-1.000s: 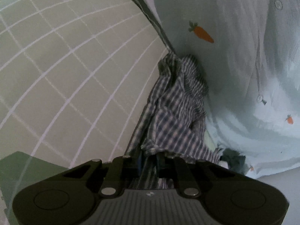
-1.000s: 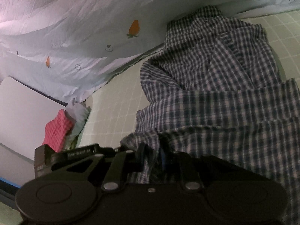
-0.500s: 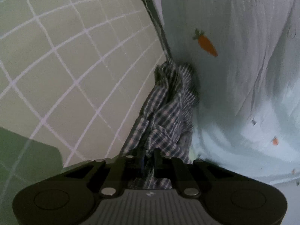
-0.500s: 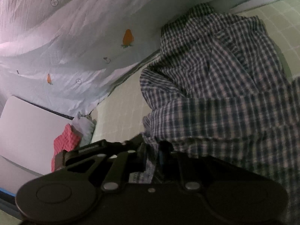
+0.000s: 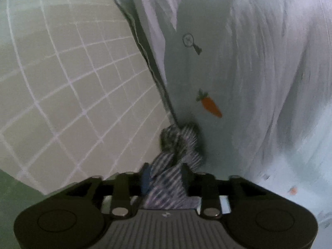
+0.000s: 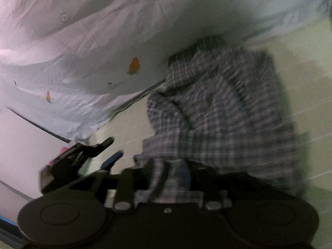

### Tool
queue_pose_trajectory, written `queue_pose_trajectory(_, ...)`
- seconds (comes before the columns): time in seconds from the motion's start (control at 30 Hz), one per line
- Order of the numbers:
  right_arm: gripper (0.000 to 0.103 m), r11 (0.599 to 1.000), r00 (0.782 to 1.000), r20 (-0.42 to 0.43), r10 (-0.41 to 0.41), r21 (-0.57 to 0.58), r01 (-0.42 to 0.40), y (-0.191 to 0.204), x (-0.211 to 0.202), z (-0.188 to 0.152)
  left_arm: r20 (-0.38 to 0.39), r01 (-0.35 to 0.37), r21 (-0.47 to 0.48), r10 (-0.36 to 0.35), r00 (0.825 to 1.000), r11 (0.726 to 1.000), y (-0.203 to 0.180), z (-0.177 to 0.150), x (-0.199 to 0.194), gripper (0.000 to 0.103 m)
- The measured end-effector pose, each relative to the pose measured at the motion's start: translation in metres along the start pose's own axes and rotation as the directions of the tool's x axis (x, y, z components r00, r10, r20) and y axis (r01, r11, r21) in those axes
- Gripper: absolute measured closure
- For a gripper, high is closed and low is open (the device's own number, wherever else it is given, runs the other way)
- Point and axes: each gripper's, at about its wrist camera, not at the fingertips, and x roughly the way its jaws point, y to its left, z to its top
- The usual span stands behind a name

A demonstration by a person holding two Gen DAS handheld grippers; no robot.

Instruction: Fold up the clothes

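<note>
The left tool [image 5: 164, 178] pinches a bunch of the shirt [image 5: 178, 155] between its two fingers. The shirt is blue and white checks. It hangs from the left tool like a twisted rope, and its far end touches the blanket [image 5: 238, 72]. The blanket is pale blue with little carrots [image 5: 209, 103] on it. Beside it lies a green mat [image 5: 72, 83] with white lines. The right tool [image 6: 168, 176] also grips an edge of the shirt [image 6: 224, 108]. From here the shirt spreads wide over the mat [image 6: 307, 78], all crumpled, with its top against the blanket [image 6: 93, 41]. The left tool [image 6: 91, 151] shows low on the left. Both pictures are blurry.
</note>
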Motion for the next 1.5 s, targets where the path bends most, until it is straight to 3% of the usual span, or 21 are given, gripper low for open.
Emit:
queue_pose_trajectory(0.1, 0.048, 0.992, 0.993, 0.035, -0.113, -0.045, 0.115, -0.001, -0.021, -0.011, -0.052, -0.073, 0.075, 0.077, 0.996, 0.995, -0.004, -0.015, -0.014, 0.033)
queue_pose_trajectory(0.23, 0.022, 0.969, 0.966, 0.077, -0.248, 0.012, 0.248, -0.018, -0.049, -0.034, -0.113, -0.175, 0.147, 0.193, 0.975, 0.973, -0.003, -0.049, -0.037, 0.024)
queue_pose_trajectory(0.37, 0.022, 0.929, 0.94, 0.047, -0.339, 0.177, 0.326, -0.047, -0.073, -0.065, -0.131, -0.259, 0.167, 0.282, 0.951, 0.951, 0.002, -0.076, -0.062, 0.019)
queue_pose_trajectory(0.53, 0.021, 0.862, 0.951, -0.008, -0.31, 0.42, 0.284, -0.081, -0.097, -0.108, -0.161, -0.293, 0.107, 0.308, 0.938, 0.95, 0.02, -0.1, -0.088, 0.016)
queue_pose_trajectory(0.67, 0.021, 0.812, 0.979, 0.006, -0.205, 0.559, 0.167, -0.094, -0.1, -0.133, -0.18, -0.251, 0.03, 0.252, 0.951, 0.968, 0.025, -0.11, -0.089, 0.015)
queue_pose_trajectory(0.83, 0.023, 0.722, 0.995, 0.057, -0.081, 0.692, 0.019, -0.103, -0.086, -0.145, -0.15, -0.237, -0.09, 0.222, 0.963, 0.967, 0.029, -0.109, -0.085, 0.015)
queue_pose_trajectory(0.87, 0.026, 0.699, 0.996, 0.07, -0.057, 0.715, -0.01, -0.105, -0.083, -0.147, -0.154, -0.239, -0.109, 0.222, 0.963, 0.965, 0.029, -0.107, -0.084, 0.017)
queue_pose_trajectory(0.93, 0.048, 0.659, 0.996, 0.077, -0.033, 0.751, -0.037, -0.108, -0.077, -0.149, -0.184, -0.261, -0.114, 0.238, 0.954, 0.958, 0.029, -0.104, -0.078, 0.036)
queue_pose_trajectory(1.0, 0.063, 0.631, 0.997, 0.059, -0.04, 0.775, -0.02, -0.112, -0.074, -0.149, -0.218, -0.289, -0.115, 0.26, 0.941, 0.95, 0.032, -0.103, -0.073, 0.071)
queue_pose_trajectory(1.1, 0.082, 0.621, 0.996, 0.071, -0.053, 0.784, -0.023, -0.114, -0.076, -0.15, -0.232, -0.276, -0.212, 0.226, 0.946, 0.938, 0.047, -0.108, -0.072, 0.085)
queue_pose_trajectory(1.2, 0.089, 0.622, 0.996, 0.072, -0.055, 0.783, -0.022, -0.114, -0.083, -0.157, -0.226, -0.272, -0.243, 0.218, 0.949, 0.931, 0.051, -0.118, -0.083, 0.089)
queue_pose_trajectory(1.4, 0.09, 0.618, 0.998, 0.032, -0.051, 0.786, 0.007, -0.116, -0.109, -0.177, -0.249, -0.308, -0.177, 0.26, 0.933, 0.935, 0.039, -0.128, -0.103, 0.09)
queue_pose_trajectory(1.5, 0.09, 0.62, 0.999, 0.01, -0.047, 0.784, 0.021, -0.116, -0.131, -0.196, -0.267, -0.319, -0.171, 0.267, 0.926, 0.932, 0.037, -0.113, -0.096, 0.091)
